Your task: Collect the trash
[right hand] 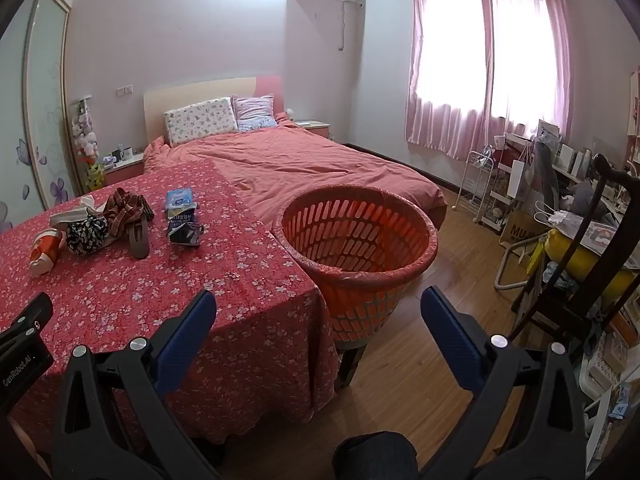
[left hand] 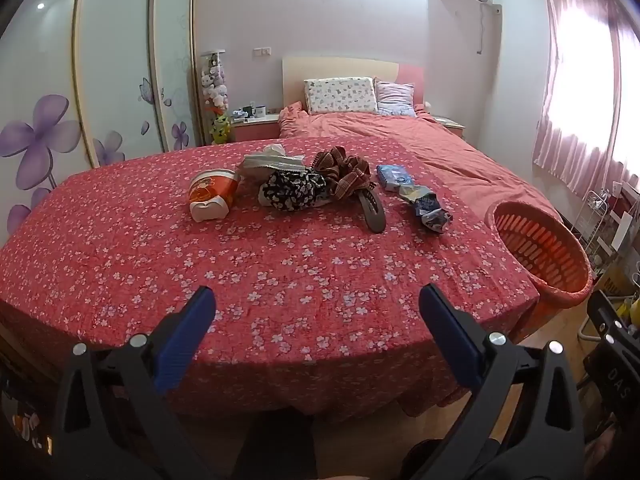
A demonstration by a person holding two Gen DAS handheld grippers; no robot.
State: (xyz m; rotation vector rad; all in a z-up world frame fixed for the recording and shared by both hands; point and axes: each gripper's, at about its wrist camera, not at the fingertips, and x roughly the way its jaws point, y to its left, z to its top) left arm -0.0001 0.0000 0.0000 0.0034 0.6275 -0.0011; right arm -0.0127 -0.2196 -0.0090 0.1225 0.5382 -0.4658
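You hold both grippers well back from the table, angled down over its near edge. Your left gripper (left hand: pixel 316 300) is released, its blue pads spread wide with only the floral tablecloth (left hand: pixel 280 272) showing between them. Your right gripper (right hand: pixel 318 302) is released as well, nothing between its pads; through the gap you see the corner of the table and the orange basket (right hand: pixel 416 224).

The trash lies in a loose row across the far part of the table. At the far left is a red and white paper cup (left hand: pixel 212 196) tipped on its side. Just right of it, a black and white patterned cloth bundle (left hand: pixel 292 190) sits in front of a flattened pack with tissue (left hand: pixel 272 160) sticking out. Beside that is a brown plaid cloth (left hand: pixel 344 172), touching a dark flat strap-like piece (left hand: pixel 374 212) that points toward you. Further right, a blue packet (left hand: pixel 394 176) lies just behind a crumpled blue and silver wrapper (left hand: pixel 428 208).

The basket stands off the right edge of the table, touching the cloth, lined with a thin pink bag and holding nothing visible. A bed with a pink cover (right hand: pixel 304 164) lies beyond the table.
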